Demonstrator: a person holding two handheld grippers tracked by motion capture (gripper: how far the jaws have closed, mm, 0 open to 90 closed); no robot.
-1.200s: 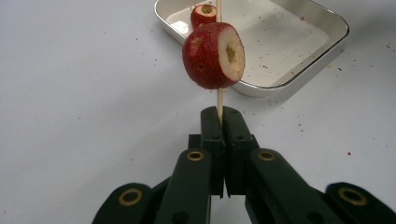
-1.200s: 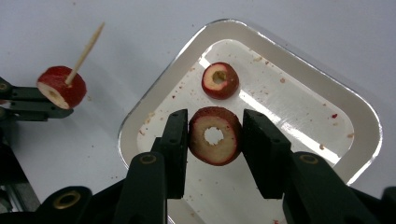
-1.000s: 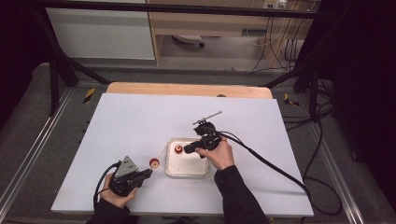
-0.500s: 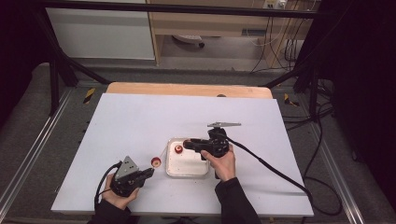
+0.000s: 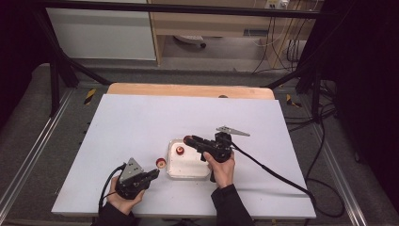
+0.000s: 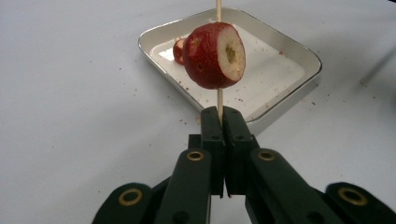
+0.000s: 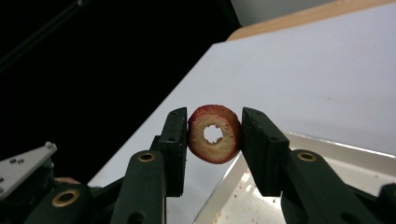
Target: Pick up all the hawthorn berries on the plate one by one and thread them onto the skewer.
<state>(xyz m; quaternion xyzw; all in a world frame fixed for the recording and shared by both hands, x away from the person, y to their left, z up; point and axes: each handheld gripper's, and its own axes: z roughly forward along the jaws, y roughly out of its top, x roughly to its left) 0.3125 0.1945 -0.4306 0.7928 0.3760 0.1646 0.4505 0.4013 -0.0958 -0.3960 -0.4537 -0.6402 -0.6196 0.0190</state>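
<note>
The high view looks forward and down on the whole white bench from the person's side. The left gripper view sits close and low, facing the tray across the bench. The right gripper view, equally close, faces the bench's far edge; both share the tray.
</note>
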